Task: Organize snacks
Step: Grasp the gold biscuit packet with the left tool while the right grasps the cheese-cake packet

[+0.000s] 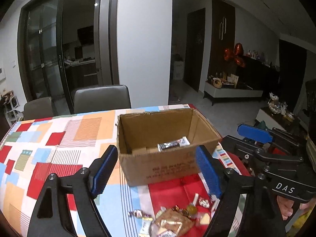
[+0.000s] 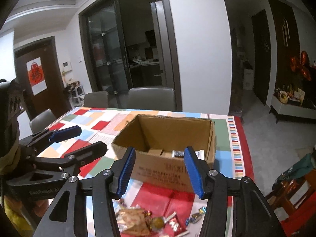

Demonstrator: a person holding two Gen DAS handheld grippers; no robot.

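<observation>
On the near edge of the table, a heap of snacks (image 2: 150, 221) lies on a red patch of the cloth (image 1: 49, 138): small wrapped candies, a round yellow sweet and a bigger pale packet, all close together. Just beyond the heap stands an open box (image 2: 169, 169) of brown cardboard, with print on its near wall. Inside the box, at the bottom, a dark packet (image 1: 173, 144) with a white end lies beside two folded flaps.

Left gripper (image 1: 156, 171) hangs above the table between the heap and the box, its blue pads spread wide, and nothing is between them. Right gripper (image 2: 160, 171) is just beside it on the right, also released, with the pads less far apart and empty. Each gripper shows in the side of the other's view, and a hand (image 1: 286, 207) holds the grip of the right one.

At the far side of the table stand grey chairs (image 2: 151, 98). Behind them are a dark glass door (image 2: 110, 45) and a white wall. Far to the right, red balloons (image 1: 235, 55) sit on a dark cabinet.
</observation>
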